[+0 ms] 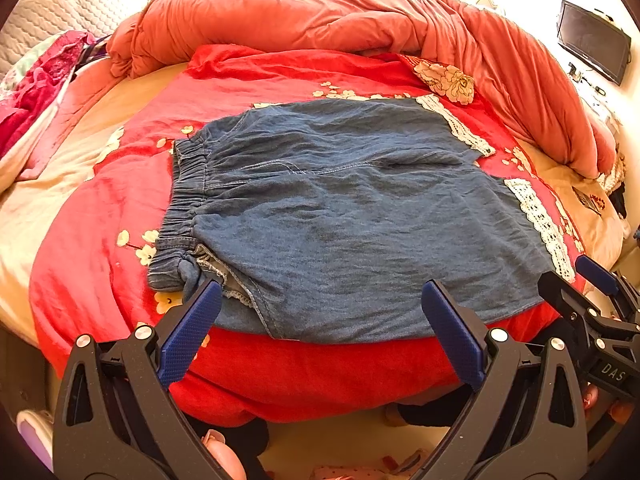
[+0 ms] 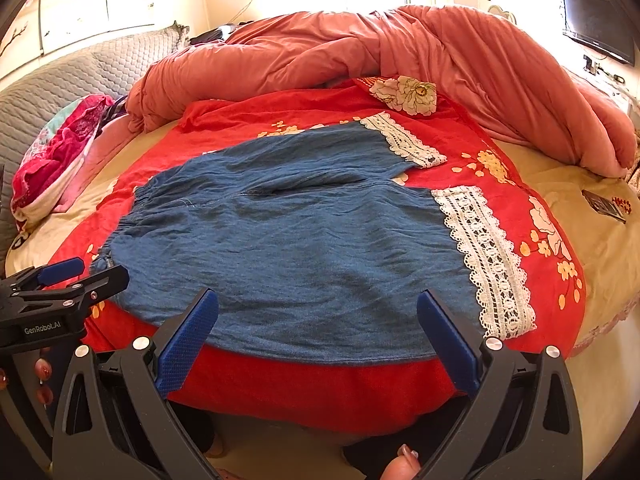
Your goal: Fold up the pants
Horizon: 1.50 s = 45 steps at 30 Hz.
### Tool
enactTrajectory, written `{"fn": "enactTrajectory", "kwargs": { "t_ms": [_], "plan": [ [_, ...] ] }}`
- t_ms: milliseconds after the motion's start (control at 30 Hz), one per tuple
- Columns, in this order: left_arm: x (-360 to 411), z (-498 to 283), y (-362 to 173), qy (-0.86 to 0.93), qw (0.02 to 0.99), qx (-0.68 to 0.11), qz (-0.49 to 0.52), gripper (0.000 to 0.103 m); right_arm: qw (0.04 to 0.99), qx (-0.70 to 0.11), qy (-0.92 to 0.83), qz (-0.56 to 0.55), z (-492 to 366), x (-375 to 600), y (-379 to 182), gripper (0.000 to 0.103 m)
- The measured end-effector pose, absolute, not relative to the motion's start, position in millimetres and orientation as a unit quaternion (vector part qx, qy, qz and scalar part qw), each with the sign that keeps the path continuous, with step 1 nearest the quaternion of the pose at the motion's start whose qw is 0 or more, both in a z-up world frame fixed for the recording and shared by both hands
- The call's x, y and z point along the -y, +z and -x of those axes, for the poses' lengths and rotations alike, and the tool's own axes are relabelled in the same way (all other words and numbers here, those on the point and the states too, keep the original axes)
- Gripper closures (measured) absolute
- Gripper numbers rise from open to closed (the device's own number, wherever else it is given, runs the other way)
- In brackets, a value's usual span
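Blue denim pants (image 1: 340, 216), one pair with two white lace hems (image 2: 486, 264), were laid flat on one red flowered blanket (image 1: 248, 80) over the bed (image 2: 592, 236). One salmon quilt (image 1: 320, 16) was heaped behind it. Two tongs were seen: the left tongs (image 1: 322, 332) and the right tongs (image 2: 318, 336), each held wide apart with nothing gripped. The near edge of the pants was spread just ahead of both, the waistband towards the left tongs and the hems towards the right tongs.
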State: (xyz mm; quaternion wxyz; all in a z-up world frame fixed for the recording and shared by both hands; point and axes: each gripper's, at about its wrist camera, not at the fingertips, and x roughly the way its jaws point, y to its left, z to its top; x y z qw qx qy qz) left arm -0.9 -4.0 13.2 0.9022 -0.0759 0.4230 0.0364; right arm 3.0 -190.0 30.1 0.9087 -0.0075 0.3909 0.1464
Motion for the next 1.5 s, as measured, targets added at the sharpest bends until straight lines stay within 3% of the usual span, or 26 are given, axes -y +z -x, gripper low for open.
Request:
{"fn": "enactTrajectory", "kwargs": {
  "t_ms": [567, 1133, 1500],
  "plan": [
    [-24.3, -9.7, 12.4, 0.051, 0.901, -0.422, 0.089, 0.009, 0.903, -0.393, 0.174, 0.018, -27.0, 162.0, 31.1, 0.004],
    [-116.0, -55.1, 9.6, 0.118, 0.891, -0.42, 0.123, 0.009, 0.879, -0.407, 0.241, 0.064, -107.3, 110.4, 27.1, 0.004],
    [-163.6, -105.7, -3.7, 0.125, 0.882, -0.433, 0.136, 0.009, 0.879, -0.37, 0.267, 0.136, -169.4, 72.0, 37.5, 0.004]
  ]
}}
